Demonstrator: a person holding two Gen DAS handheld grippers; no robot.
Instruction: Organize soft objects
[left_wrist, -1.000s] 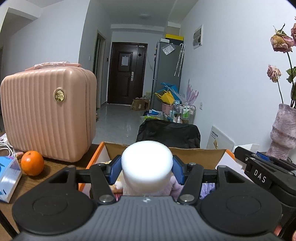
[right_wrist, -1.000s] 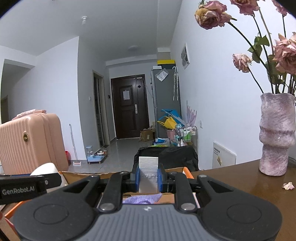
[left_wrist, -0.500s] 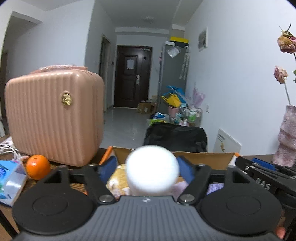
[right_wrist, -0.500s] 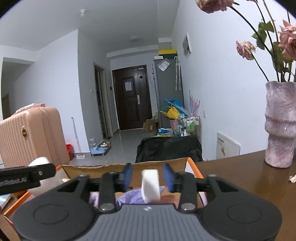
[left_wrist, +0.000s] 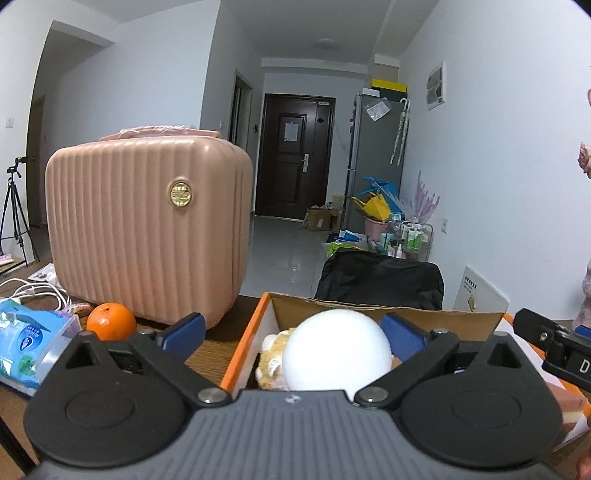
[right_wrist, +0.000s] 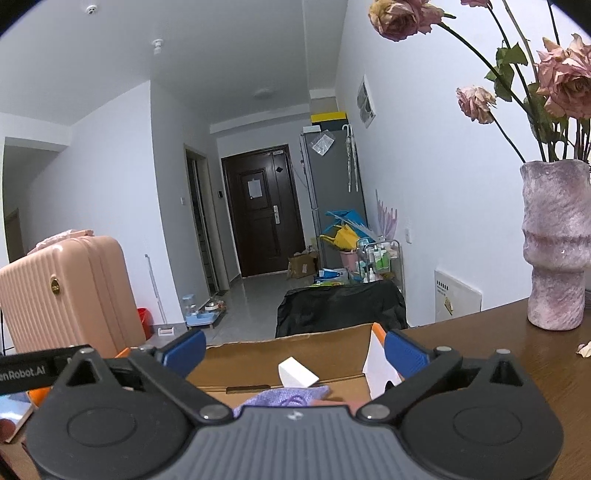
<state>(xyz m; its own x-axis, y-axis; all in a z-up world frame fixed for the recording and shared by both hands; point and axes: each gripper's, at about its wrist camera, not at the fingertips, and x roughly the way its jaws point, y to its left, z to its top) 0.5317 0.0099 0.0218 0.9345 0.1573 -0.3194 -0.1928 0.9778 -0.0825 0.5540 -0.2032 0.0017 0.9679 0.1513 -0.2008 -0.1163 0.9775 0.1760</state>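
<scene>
My left gripper hangs over the cardboard box with its orange rim. Its jaws are opening, and both blue pads stand clear of the white foam ball between them. The ball sits low in the box beside a yellow plush toy. My right gripper is over the same box, jaws opening too. A white foam wedge lies loose between its pads, above a purple cloth. Each gripper shows at the edge of the other's view.
A pink ribbed suitcase stands left of the box, with an orange and a blue tissue pack in front of it. A mauve vase of dried roses stands on the brown table at the right.
Both grippers have let go: the left one released the foam ball and the right one the foam wedge, and both pieces dropped lower into the box. The jaws spread wide.
</scene>
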